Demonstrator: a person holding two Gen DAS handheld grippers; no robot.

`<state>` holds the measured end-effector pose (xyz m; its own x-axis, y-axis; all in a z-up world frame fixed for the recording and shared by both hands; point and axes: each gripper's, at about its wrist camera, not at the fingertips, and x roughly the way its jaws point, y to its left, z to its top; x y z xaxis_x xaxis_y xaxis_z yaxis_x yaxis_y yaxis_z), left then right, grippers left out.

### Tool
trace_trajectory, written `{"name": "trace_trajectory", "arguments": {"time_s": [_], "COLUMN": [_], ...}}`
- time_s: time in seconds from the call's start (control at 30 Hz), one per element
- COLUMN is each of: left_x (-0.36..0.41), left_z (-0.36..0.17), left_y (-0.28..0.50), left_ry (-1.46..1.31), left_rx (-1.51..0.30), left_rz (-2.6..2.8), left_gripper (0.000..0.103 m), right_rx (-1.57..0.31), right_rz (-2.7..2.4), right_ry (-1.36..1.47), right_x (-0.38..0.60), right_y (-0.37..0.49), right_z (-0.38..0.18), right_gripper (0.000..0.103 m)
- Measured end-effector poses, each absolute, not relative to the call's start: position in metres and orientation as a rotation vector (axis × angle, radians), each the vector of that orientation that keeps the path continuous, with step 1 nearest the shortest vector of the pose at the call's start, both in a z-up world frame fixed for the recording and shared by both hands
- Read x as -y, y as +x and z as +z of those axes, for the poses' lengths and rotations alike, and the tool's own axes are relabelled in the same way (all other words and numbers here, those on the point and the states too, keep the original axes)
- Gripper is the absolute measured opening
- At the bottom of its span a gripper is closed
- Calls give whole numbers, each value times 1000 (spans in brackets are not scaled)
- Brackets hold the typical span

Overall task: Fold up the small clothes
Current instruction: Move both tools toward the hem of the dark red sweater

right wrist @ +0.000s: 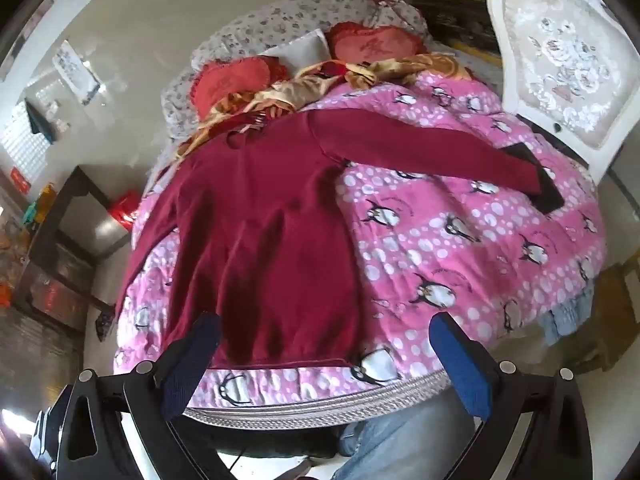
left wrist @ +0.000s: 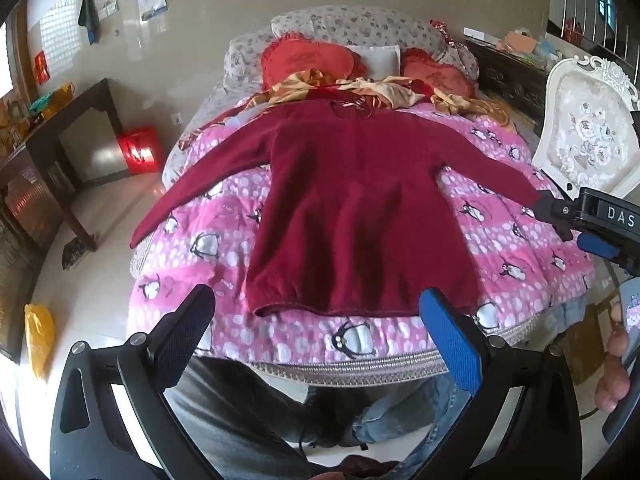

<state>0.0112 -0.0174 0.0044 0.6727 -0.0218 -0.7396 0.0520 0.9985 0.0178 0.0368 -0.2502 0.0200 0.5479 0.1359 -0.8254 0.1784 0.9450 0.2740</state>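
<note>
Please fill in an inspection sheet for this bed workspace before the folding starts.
Surface: pink penguin quilt covering the bed.
Job's things: dark red sweater lying flat, both sleeves spread, hem towards the near edge.
Clutter: gold patterned cloth bunched at the collar end; two red heart cushions and floral pillows behind it.
Grippers: left gripper open, empty, above the hem; right gripper open, empty, above the hem's right corner.
Cables: nothing seen.
Surroundings: white ornate chair to the right; dark cabinet and red box to the left; yellow bag on the floor.
</note>
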Motion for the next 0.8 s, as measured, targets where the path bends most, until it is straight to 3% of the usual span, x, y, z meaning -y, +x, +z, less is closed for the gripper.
{"name": "trace_trajectory", "arguments": {"time_s": [0.8], "left_x": [-8], "left_z": [6], "left_y": [70], "left_ry": [31], "left_rx": [-861], "left_rz": [25], "left_gripper": [103], "right_rx": [-924], "right_rz": [47], "right_ry": [274], "right_x": [262], "right_y": [51], "right_z": [22], "right_gripper": [101]}}
